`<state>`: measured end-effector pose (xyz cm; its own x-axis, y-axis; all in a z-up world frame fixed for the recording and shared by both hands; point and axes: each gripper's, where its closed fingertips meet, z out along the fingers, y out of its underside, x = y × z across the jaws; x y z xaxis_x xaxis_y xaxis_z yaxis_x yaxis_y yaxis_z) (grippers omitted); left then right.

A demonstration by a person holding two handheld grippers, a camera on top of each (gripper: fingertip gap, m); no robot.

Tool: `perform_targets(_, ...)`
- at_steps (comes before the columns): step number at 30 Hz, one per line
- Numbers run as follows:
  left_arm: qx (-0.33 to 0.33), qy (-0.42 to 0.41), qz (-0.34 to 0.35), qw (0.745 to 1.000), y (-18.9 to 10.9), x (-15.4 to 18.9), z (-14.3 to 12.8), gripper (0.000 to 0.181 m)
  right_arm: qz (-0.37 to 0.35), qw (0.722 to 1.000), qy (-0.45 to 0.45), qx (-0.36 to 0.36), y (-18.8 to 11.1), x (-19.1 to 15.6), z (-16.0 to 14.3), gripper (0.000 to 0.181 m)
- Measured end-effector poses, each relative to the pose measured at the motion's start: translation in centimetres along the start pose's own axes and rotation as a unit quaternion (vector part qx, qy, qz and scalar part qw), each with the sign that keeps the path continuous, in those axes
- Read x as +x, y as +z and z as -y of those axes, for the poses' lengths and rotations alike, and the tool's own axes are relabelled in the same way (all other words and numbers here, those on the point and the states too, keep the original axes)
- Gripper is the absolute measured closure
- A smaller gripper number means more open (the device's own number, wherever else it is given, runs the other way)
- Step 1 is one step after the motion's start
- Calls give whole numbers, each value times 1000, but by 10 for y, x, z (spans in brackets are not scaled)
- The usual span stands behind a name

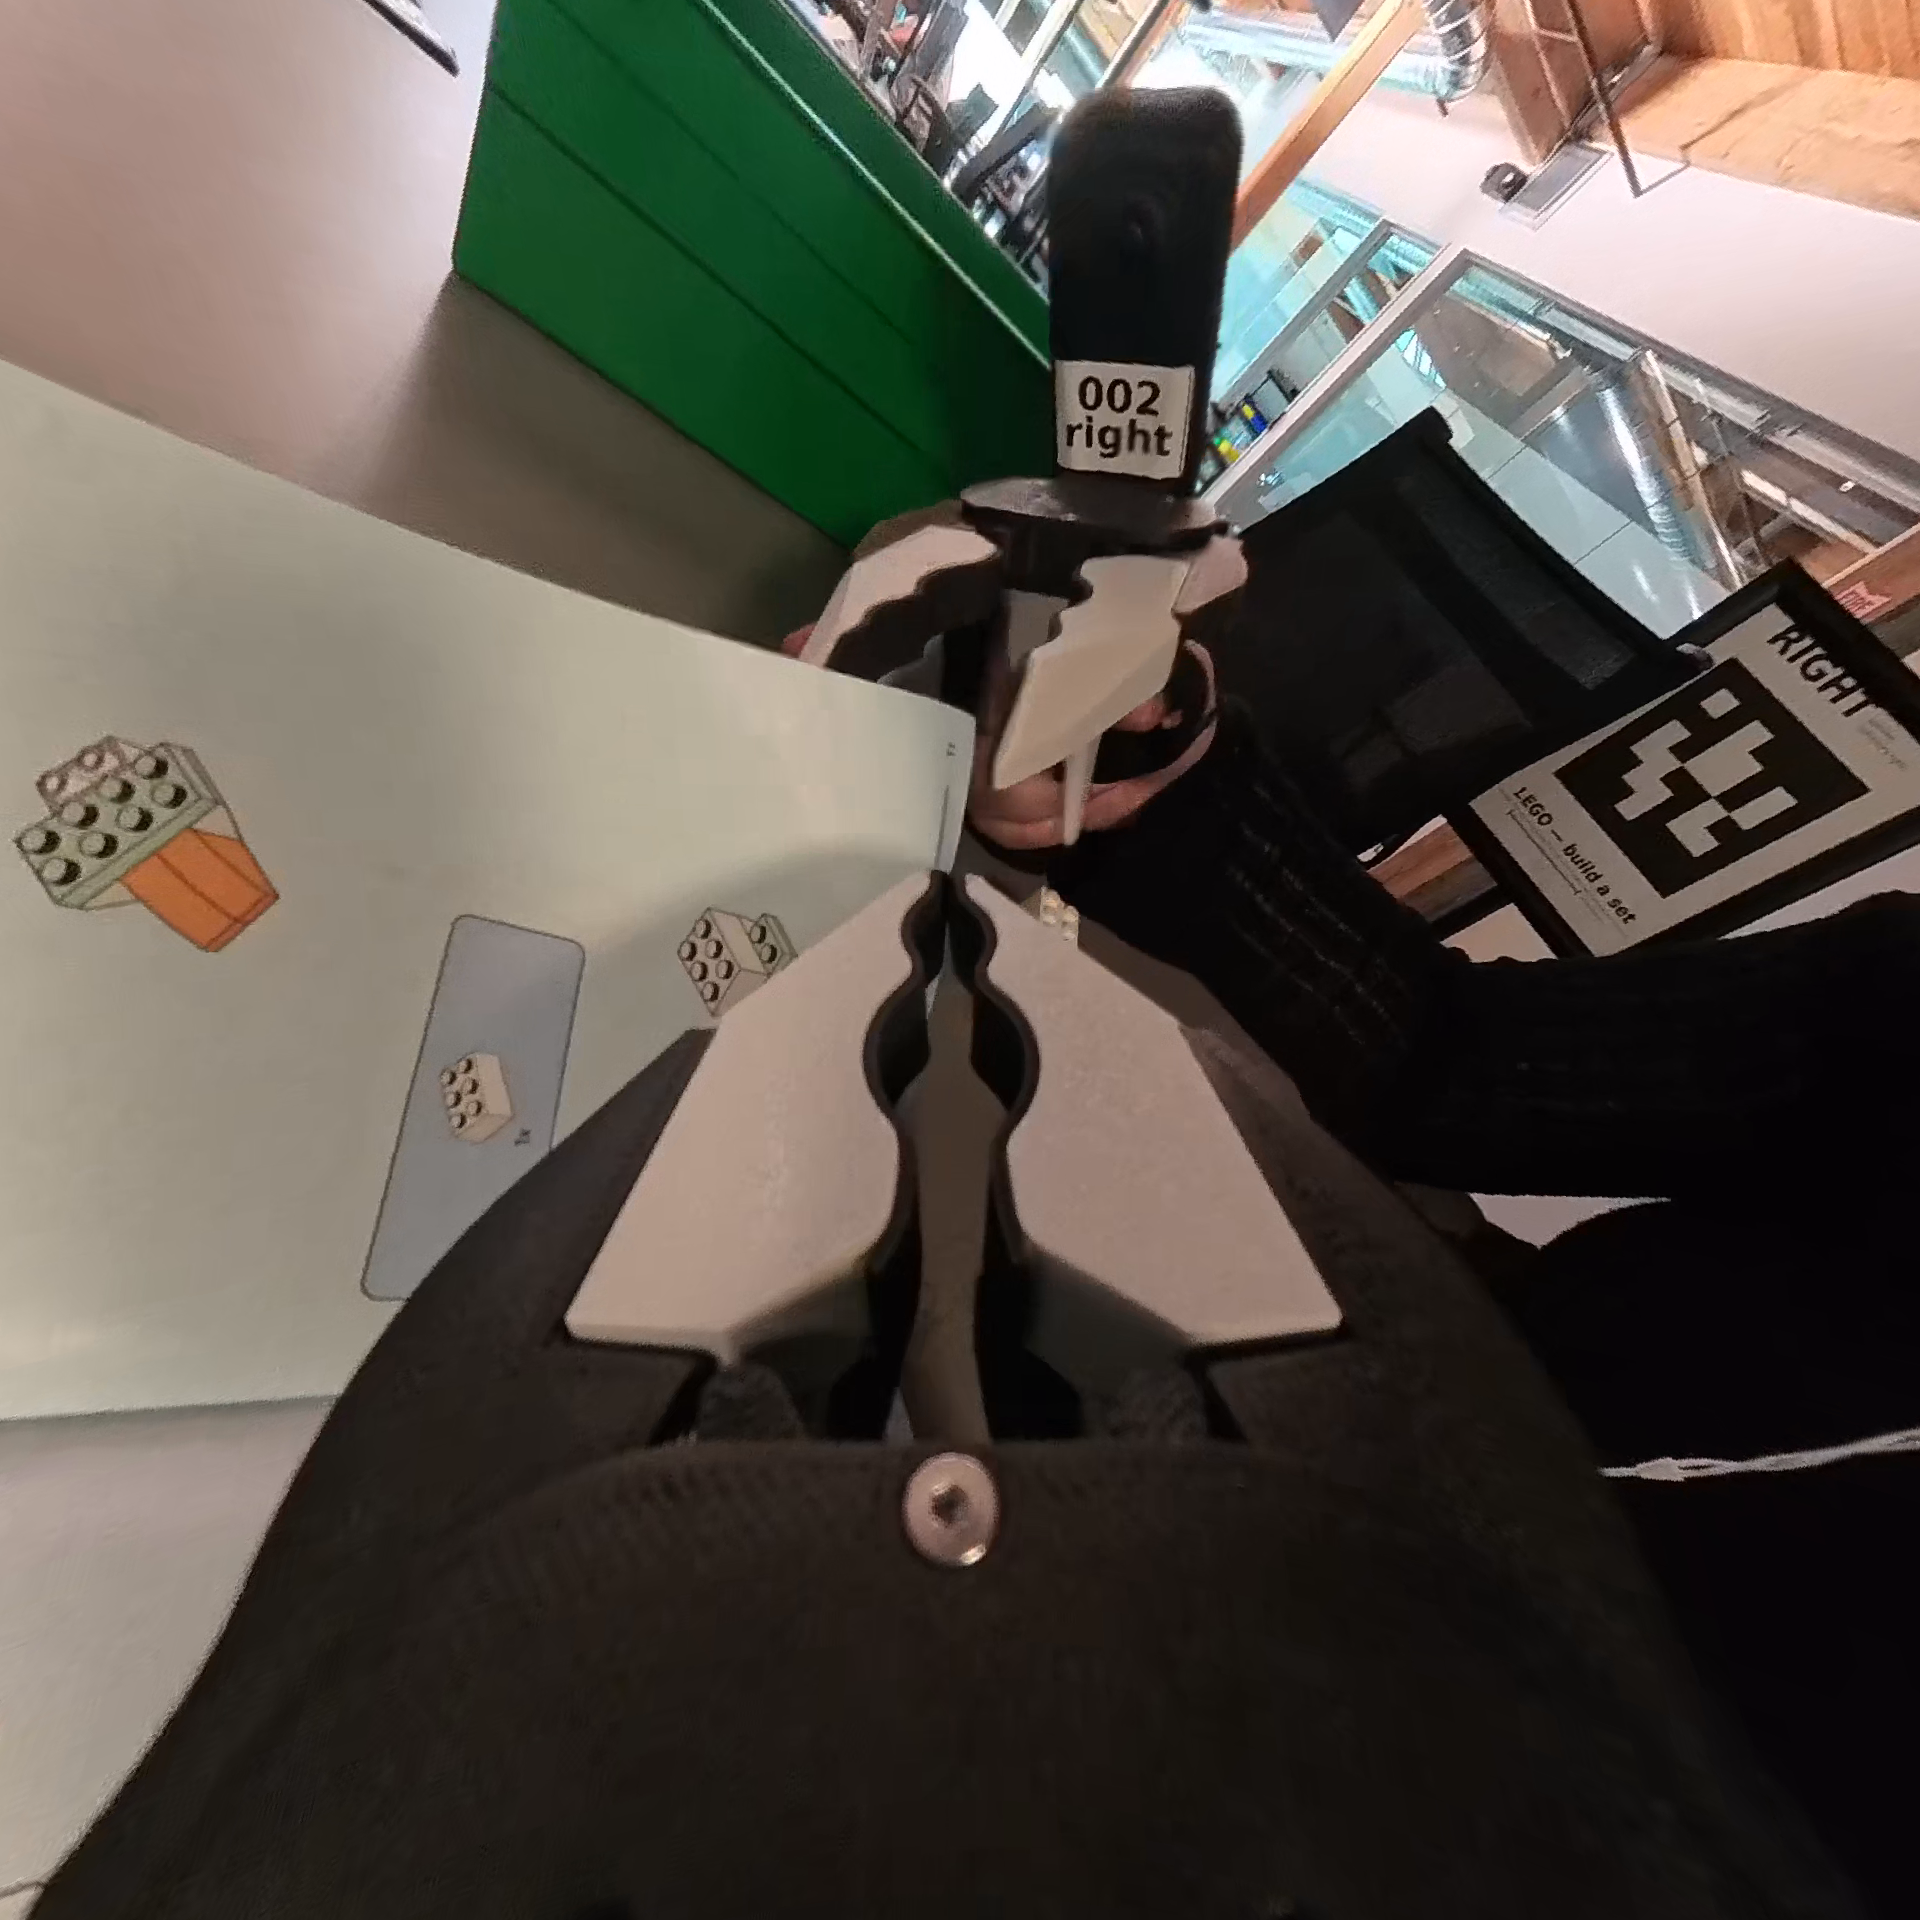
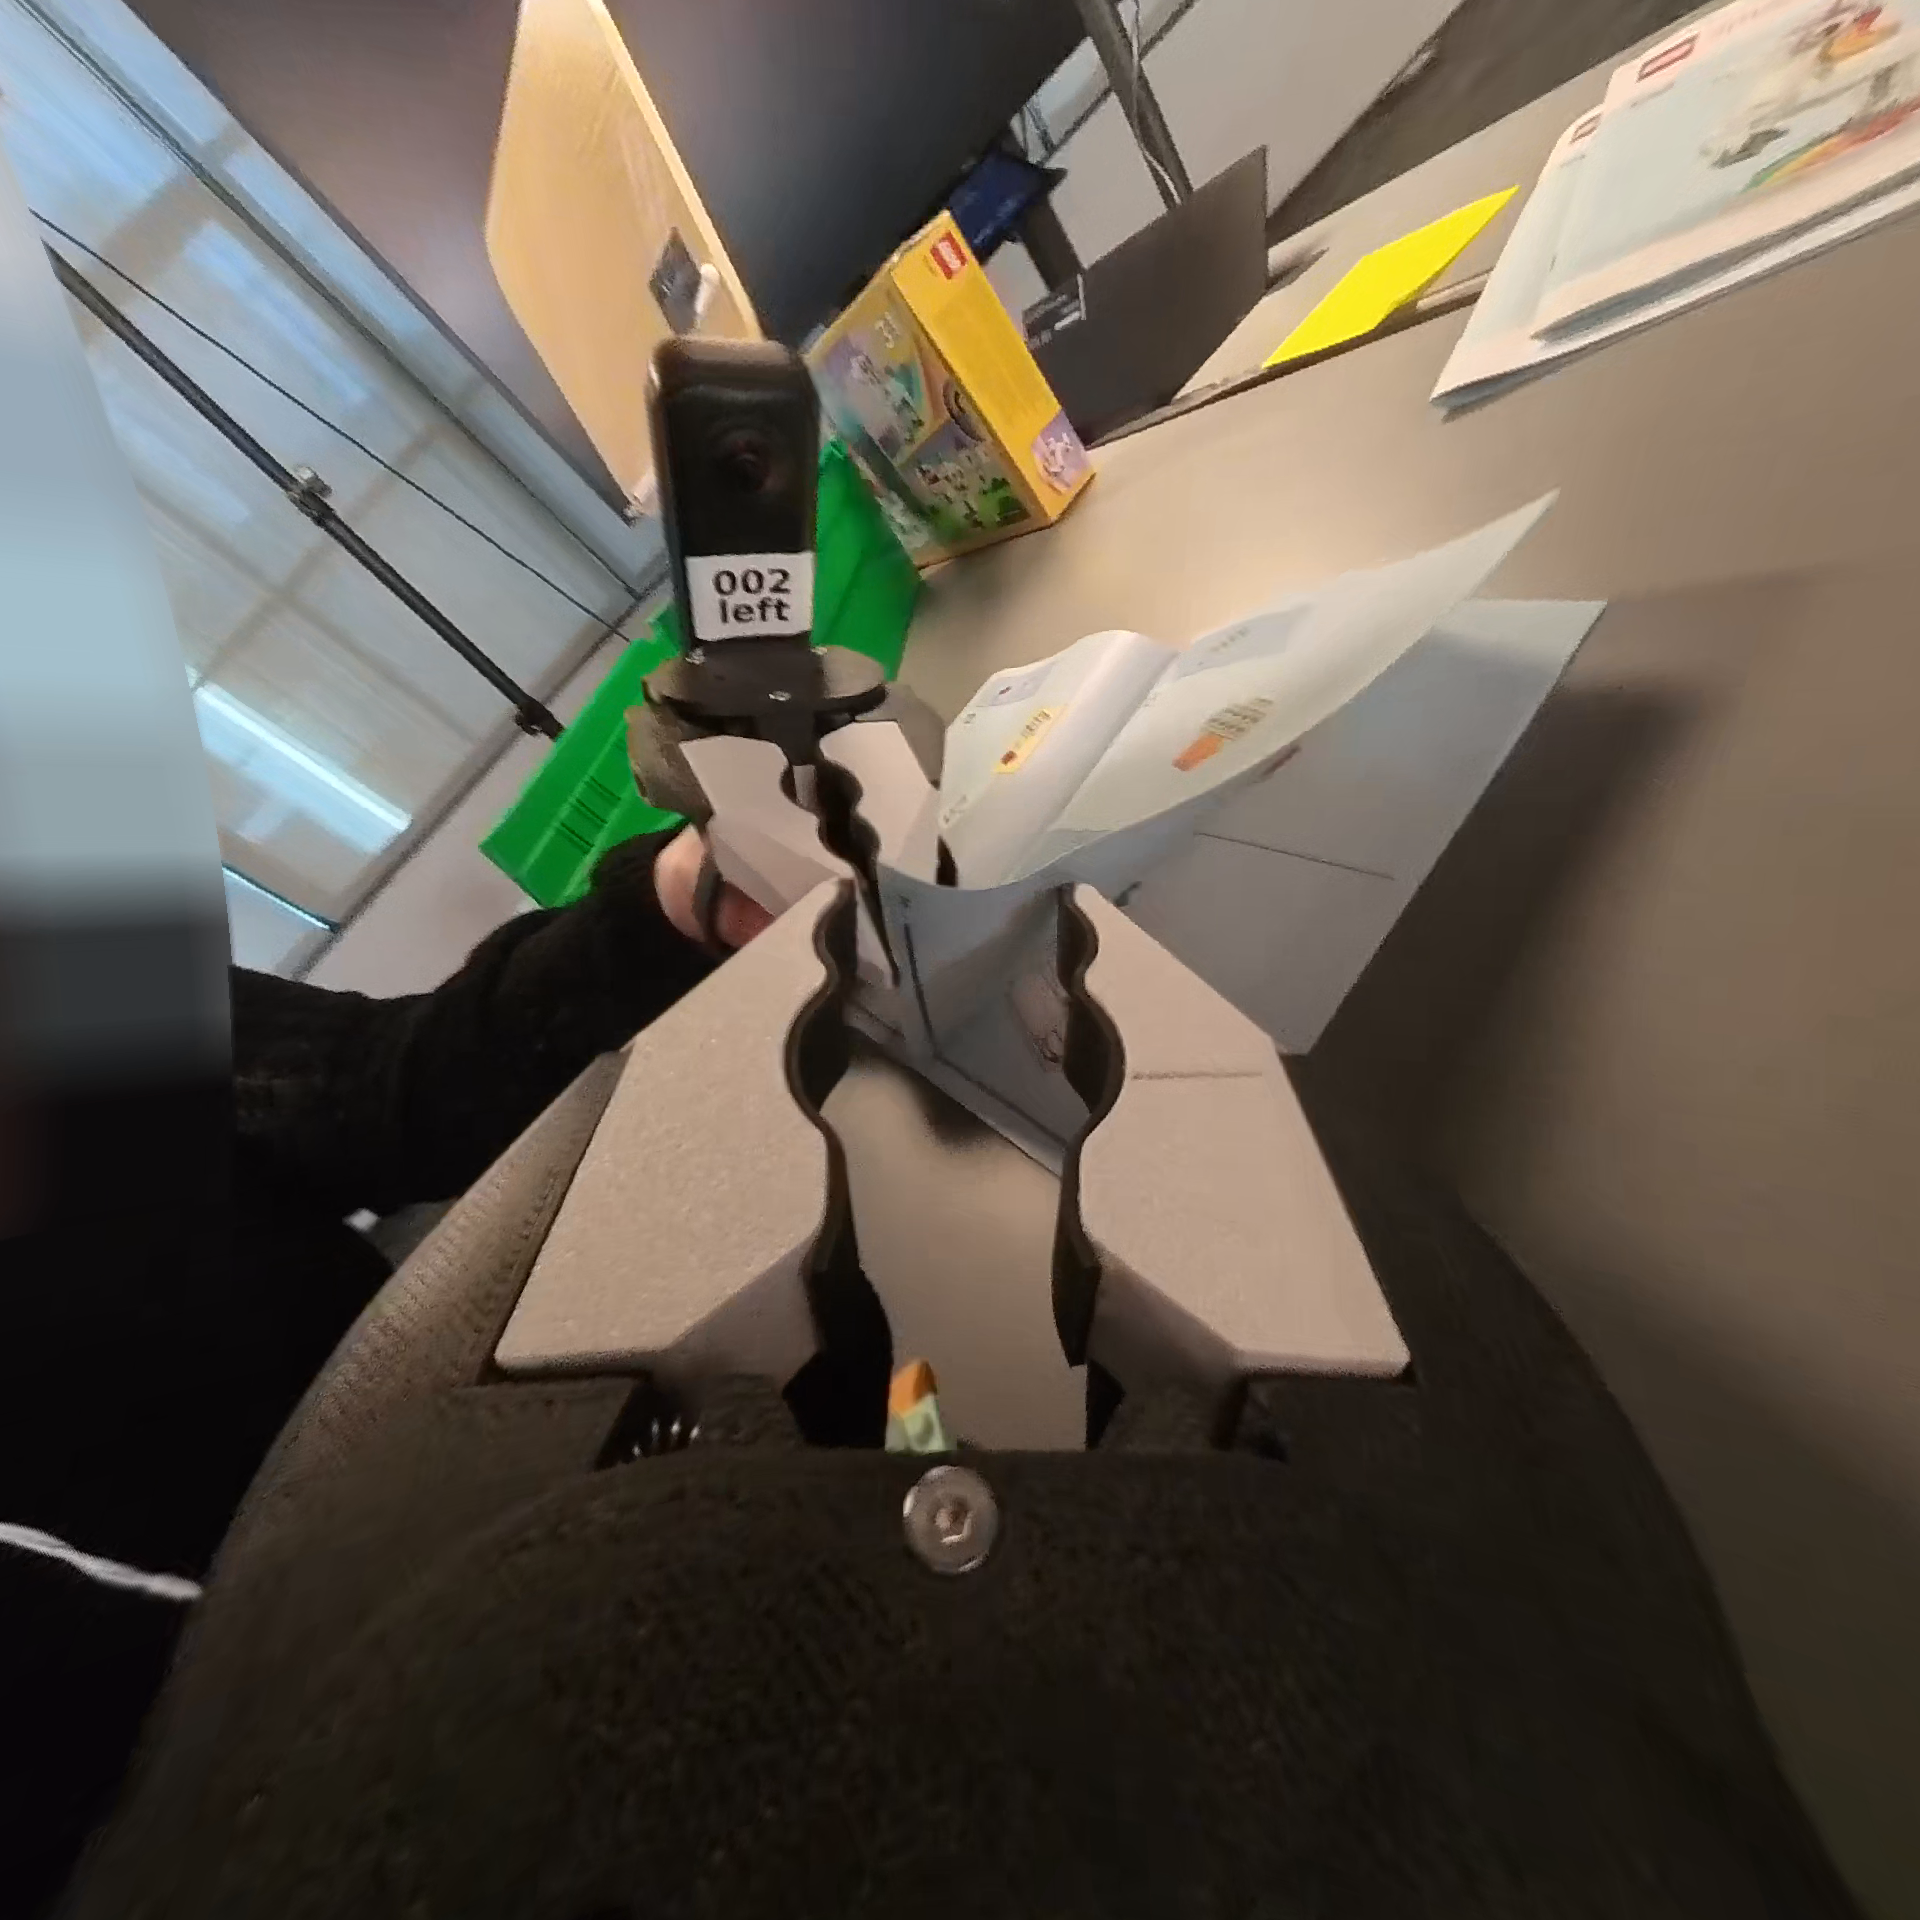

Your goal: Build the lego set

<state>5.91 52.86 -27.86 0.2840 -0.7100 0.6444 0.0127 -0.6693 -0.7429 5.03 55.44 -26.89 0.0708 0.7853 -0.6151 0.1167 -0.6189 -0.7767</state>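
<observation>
Left gripper [image 1: 948, 914] is clamping a booklet [image 1: 312, 831] page edge between its fingers. Right gripper [image 2: 956, 914] fingers are standing apart around that page. Pulling risks tearing it.

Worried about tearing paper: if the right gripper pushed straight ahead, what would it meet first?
Probably the pale blue instruction booklet page, already between the open right gripper fingertips; the left gripper looks just beyond, though depth is unclear.

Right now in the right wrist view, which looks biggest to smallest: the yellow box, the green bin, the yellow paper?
1. Green bin, though the left claw hides part.
2. Yellow box, close behind, so that order is unsure.
3. Yellow paper, smallest; it lies farthest away, so it may really be bigger.
</observation>
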Motion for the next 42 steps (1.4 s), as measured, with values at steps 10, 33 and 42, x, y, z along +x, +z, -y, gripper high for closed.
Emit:
perform_targets(10,-3,2,1,1000,1,0,-1,181,21,998,59,9,-1,0,2,153)
perform_targets(33,8,-5,20,1000,-1,-6,3,181,-3,996,85,2,-8,12,-1,148)
perform_targets(42,14,-6,10,1000,-1,-4,5,181,10,997,77,2,-5,6,-1,149)
